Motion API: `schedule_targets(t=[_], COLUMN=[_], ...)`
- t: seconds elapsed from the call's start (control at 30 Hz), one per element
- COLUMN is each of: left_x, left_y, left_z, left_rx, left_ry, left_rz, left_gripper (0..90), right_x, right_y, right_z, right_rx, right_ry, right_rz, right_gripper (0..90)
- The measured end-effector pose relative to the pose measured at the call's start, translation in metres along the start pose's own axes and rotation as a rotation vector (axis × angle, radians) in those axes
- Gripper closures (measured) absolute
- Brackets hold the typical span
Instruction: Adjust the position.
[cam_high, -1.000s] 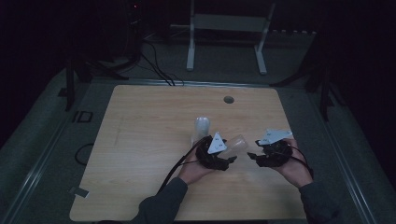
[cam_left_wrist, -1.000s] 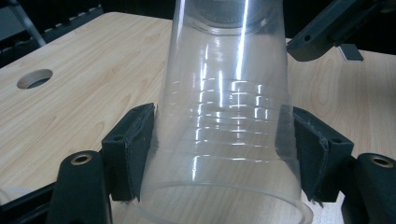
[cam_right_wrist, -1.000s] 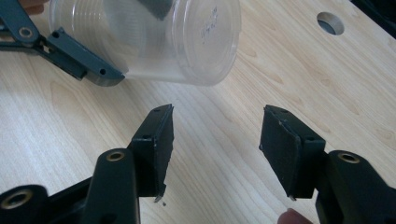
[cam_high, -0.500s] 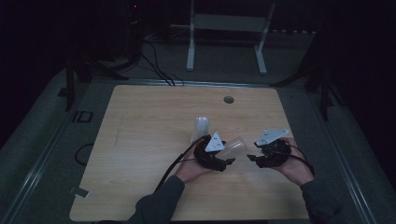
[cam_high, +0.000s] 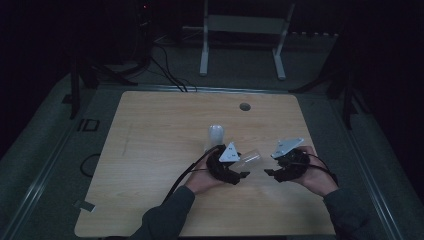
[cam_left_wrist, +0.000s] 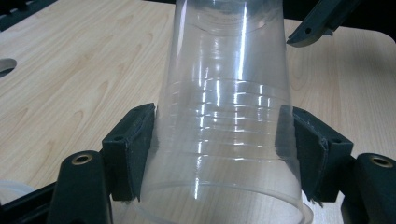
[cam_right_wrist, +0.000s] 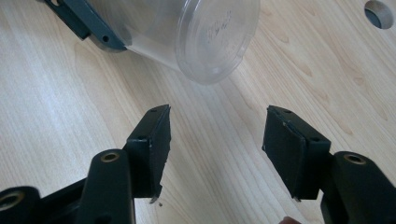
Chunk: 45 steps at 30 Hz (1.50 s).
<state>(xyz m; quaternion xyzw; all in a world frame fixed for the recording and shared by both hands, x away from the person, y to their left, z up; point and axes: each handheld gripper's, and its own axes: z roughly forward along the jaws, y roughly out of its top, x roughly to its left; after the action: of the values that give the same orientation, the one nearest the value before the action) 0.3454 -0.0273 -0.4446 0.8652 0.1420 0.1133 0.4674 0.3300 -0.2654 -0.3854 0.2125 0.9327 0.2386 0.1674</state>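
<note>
clear ribbed plastic cup (cam_left_wrist: 224, 116) lies on its side above a pale wooden table (cam_high: 150, 150) with a round cable hole (cam_high: 244, 106); around the table the room is dark, with a grey floor, black cables and a white metal stand (cam_high: 242, 30). the cup's long axis runs across the table, its closed base pointing at the right gripper (cam_right_wrist: 215, 140) and its rim back toward the left gripper (cam_left_wrist: 219, 140), whose jaws pinch its wall from both sides. the right gripper's jaws stand wide apart, holding nothing, just short of the base. a second whitish cup (cam_high: 215, 136) stands behind, hard to make out; the held cup's rim is cut off in the left gripper view.
</note>
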Motion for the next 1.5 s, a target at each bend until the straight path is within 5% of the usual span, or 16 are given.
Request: schedule_targets(t=[1.5], left_x=[-0.001], left_y=[0.001], left_z=[0.008], left_rx=[0.112], left_ry=[-0.086], left_rz=[0.042], left_gripper=[29.4], right_x=[0.007], right_y=[0.024], right_z=[-0.004], right_rx=[0.182], right_ry=[0.072], right_rz=[-0.215], right_gripper=[38.1])
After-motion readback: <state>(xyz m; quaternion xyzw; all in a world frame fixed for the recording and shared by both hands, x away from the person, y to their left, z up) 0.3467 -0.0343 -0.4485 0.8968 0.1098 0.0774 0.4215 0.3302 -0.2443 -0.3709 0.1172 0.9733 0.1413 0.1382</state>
